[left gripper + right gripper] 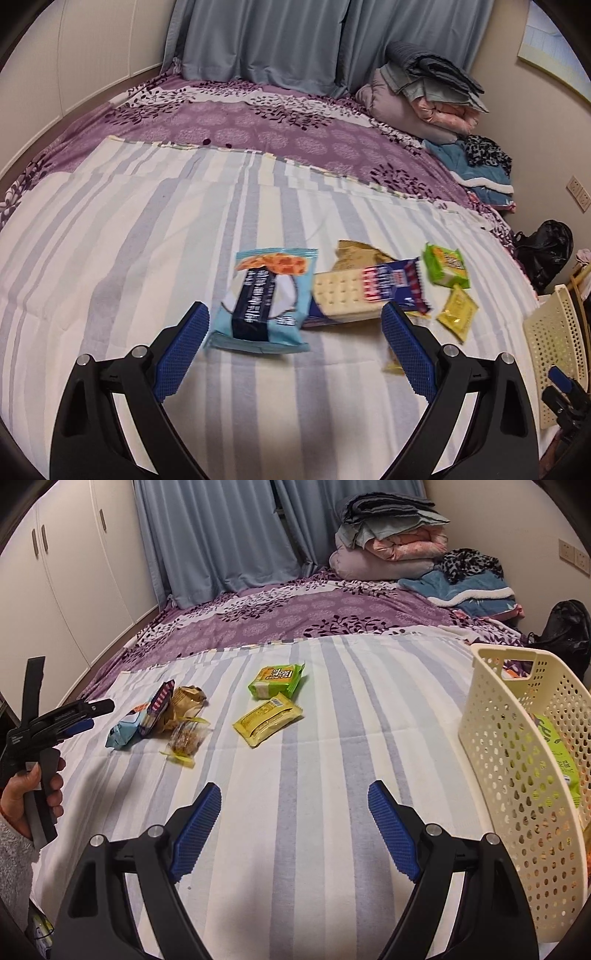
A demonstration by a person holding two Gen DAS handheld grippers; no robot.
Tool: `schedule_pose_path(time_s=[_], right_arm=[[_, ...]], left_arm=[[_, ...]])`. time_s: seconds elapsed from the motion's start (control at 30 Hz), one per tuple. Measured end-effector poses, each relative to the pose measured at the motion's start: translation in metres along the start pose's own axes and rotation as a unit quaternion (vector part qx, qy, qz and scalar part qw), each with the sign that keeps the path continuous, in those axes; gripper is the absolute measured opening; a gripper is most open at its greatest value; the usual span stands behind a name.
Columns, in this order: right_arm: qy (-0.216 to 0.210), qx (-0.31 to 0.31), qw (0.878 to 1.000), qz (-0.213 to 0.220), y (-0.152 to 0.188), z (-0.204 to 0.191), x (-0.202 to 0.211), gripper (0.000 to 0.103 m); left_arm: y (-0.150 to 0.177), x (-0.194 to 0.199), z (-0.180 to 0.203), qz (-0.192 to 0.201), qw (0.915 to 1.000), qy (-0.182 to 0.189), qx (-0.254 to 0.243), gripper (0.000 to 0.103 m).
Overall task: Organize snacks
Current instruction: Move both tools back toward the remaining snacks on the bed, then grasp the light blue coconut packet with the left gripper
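Observation:
Several snack packets lie on the striped sheet [295, 709]. In the left wrist view my left gripper [295, 314] is open just above a light blue packet [264, 295], which touches neither pad. Beside that packet are a cracker pack [369, 295], a brown packet [354, 254], a green packet [445, 266] and a yellow packet [458, 314]. A small clear packet [391, 365] is partly hidden behind the right finger. My right gripper [295, 794] is open over bare sheet, with the green packet [277, 679] and yellow packet [267, 720] ahead. A cream perforated basket [517, 757] stands to its right.
The basket holds a green bag [557, 760]. A hand [37, 786] holds the left gripper [96, 714] at the left edge of the right wrist view. Folded bedding [388, 535] and a black bag [565, 631] sit at the far right. White cupboards [74, 572] line the left wall.

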State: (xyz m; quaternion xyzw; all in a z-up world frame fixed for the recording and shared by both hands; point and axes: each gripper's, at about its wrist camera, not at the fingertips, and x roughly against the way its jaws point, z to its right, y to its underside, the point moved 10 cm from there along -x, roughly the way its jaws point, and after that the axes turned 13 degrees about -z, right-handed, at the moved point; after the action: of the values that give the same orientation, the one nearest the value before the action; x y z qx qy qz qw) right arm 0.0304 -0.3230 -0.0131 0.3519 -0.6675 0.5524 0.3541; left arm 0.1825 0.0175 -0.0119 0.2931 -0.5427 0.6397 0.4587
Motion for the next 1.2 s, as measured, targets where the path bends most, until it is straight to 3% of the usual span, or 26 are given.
schedule_pose_path(time_s=[0.3, 0.5, 0.53, 0.63, 0.9, 1.2], right_arm=[[0.002, 0.014, 1.000, -0.025, 0.002, -0.016, -0.021, 0.081], [-0.002, 0.024, 0.999, -0.039, 0.000, -0.028, -0.035, 0.081], [-0.001, 0.026, 0.999, -0.042, 0.000, -0.029, -0.037, 0.081], [-0.001, 0.029, 0.998, -0.047, 0.000, -0.031, -0.042, 0.081], [-0.001, 0.038, 0.998, -0.056, -0.006, -0.040, -0.057, 0.081], [-0.021, 0.067, 0.995, -0.064, -0.025, -0.077, -0.079, 0.081]], left_arm=[[0.004, -0.038, -0.023, -0.036, 0.9986, 0.026, 0.029, 0.095], [0.004, -0.056, -0.030, -0.052, 0.9983, 0.009, 0.026, 0.095], [0.004, -0.059, -0.032, -0.055, 0.9981, 0.008, 0.028, 0.094], [0.005, -0.064, -0.034, -0.059, 0.9976, 0.013, 0.033, 0.077], [0.007, -0.055, -0.035, -0.042, 0.9988, 0.012, 0.023, 0.071], [0.007, -0.015, -0.042, 0.000, 0.9994, 0.011, 0.032, 0.068]])
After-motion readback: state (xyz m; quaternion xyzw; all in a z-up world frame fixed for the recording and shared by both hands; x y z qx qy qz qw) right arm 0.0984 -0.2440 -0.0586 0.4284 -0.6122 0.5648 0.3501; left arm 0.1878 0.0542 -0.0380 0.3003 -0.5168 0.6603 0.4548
